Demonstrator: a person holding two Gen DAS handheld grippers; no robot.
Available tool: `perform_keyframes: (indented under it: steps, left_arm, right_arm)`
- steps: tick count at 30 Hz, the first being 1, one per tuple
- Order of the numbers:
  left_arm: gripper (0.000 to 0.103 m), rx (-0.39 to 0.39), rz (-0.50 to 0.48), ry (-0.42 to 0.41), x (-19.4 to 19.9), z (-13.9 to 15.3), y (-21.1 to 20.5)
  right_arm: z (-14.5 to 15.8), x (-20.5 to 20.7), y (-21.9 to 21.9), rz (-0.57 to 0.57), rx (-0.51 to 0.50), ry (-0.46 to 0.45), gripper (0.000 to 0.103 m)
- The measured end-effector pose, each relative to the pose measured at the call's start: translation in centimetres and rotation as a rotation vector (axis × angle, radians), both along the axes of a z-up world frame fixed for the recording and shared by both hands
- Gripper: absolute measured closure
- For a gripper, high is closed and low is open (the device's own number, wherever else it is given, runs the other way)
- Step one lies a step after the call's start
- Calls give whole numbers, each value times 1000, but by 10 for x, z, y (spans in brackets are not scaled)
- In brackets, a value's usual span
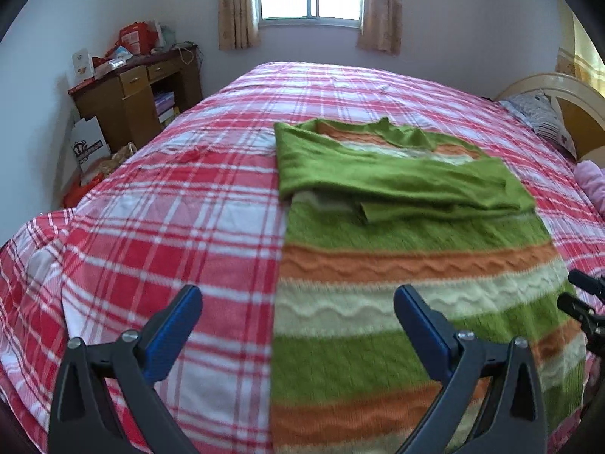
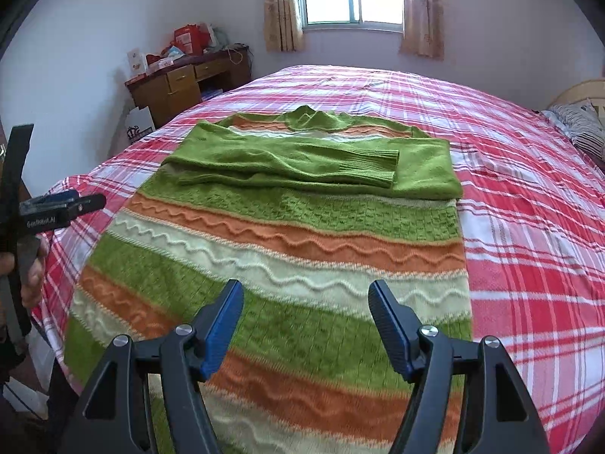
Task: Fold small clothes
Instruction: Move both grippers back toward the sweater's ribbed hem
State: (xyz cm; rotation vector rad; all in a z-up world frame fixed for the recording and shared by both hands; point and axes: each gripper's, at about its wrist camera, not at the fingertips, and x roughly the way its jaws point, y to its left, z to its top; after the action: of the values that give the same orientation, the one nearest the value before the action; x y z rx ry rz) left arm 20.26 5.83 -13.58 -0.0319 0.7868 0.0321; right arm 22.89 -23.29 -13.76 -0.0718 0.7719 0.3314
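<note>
Spread across the plaid bedspread (image 1: 159,227): a green, orange and cream striped sweater (image 2: 287,249), laid flat, both green sleeves folded across the chest; hovering above its hem, left gripper (image 1: 298,325) and right gripper (image 2: 306,314). Jaws wide on both, nothing between the blue pads (image 2: 223,329)

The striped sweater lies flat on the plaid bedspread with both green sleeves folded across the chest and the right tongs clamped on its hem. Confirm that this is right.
Not quite. The striped sweater does lie flat on the plaid bedspread, green sleeves folded across the chest, but the right tongs are open and hold nothing; the right wrist view shows them above the lower stripes.
</note>
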Motion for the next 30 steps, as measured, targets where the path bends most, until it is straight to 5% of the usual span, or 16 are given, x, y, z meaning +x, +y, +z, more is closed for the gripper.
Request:
perform_keyframes:
  steps: [30]
  left_arm:
    - [0, 7, -89, 102, -81, -28, -15]
  right_arm:
    - [-27, -78, -19, -17, -5, 67, 33]
